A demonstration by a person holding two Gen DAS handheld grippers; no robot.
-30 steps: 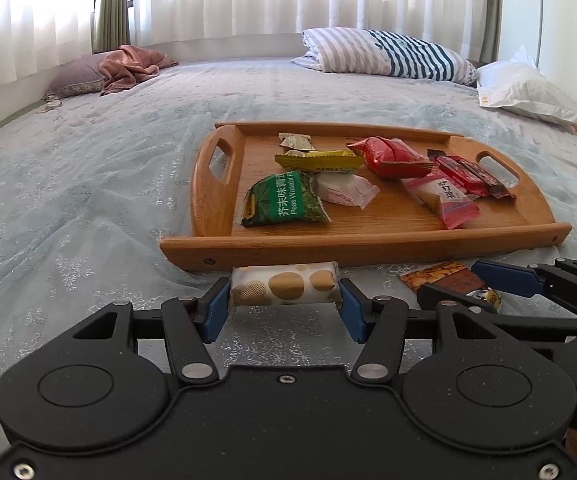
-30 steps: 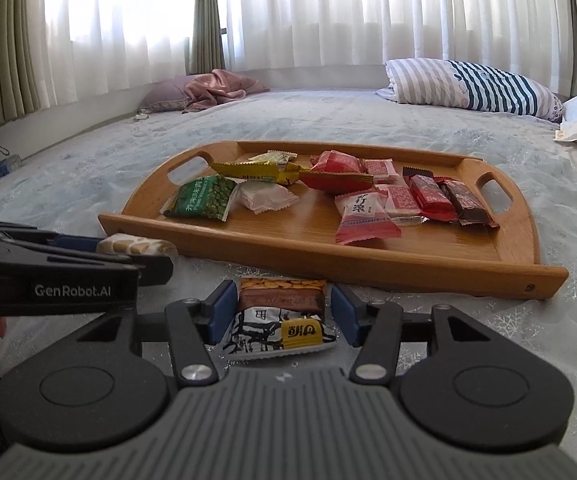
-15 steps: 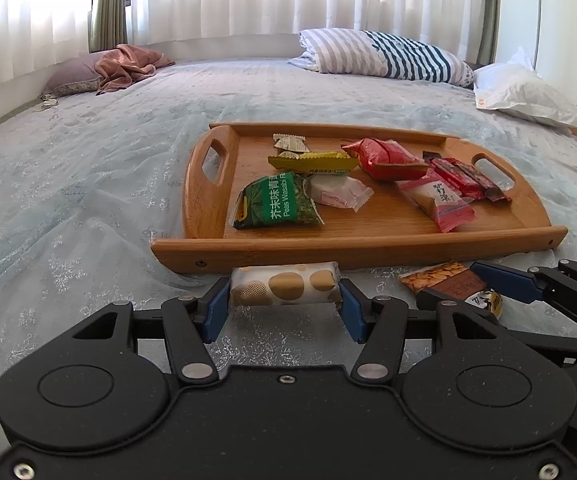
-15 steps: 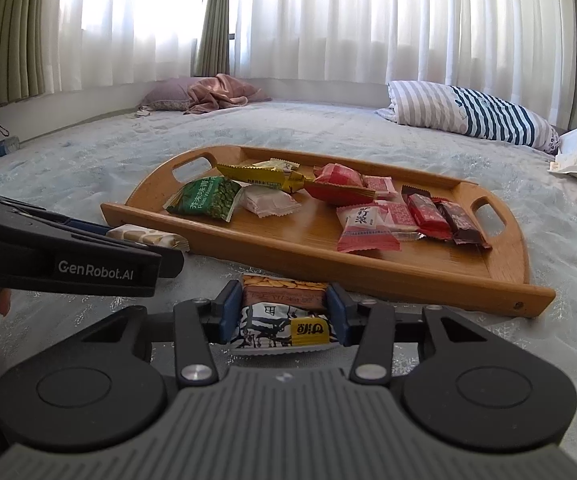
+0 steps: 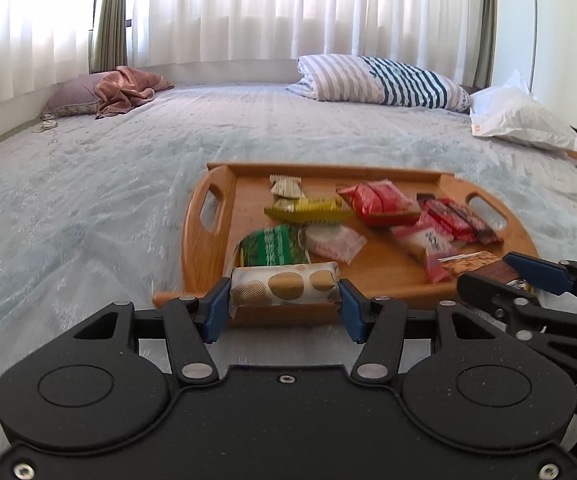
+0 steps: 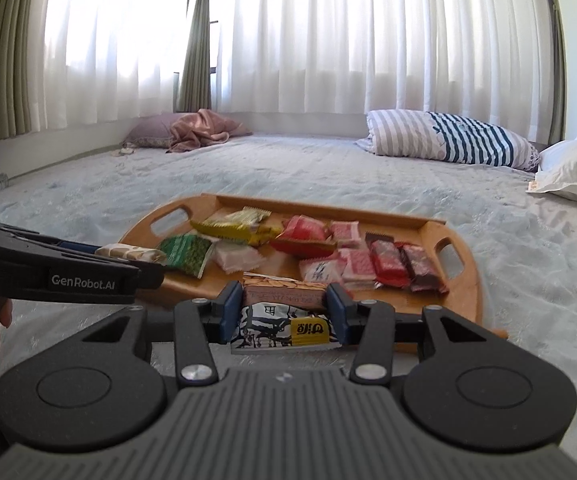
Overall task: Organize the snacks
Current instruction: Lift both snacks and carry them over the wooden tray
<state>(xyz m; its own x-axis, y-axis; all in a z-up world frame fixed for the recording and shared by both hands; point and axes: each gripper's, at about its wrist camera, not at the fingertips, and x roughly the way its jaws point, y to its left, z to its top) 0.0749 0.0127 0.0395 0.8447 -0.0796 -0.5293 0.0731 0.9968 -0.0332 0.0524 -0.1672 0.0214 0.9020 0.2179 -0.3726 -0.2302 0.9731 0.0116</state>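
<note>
We are in a home bedroom: a wide bed (image 5: 128,184) under a pale patterned cover fills the view. Beyond the bed hang sheer white curtains (image 6: 328,40) over bright windows. On the bed's far side lie a striped pillow (image 5: 384,78) and a pink pillow (image 6: 148,136).

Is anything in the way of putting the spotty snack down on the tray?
Mostly the green packet and white packet, lying on the wooden tray just beyond the spotty snack in the left gripper. Bare wood remains nearer the rim.
</note>
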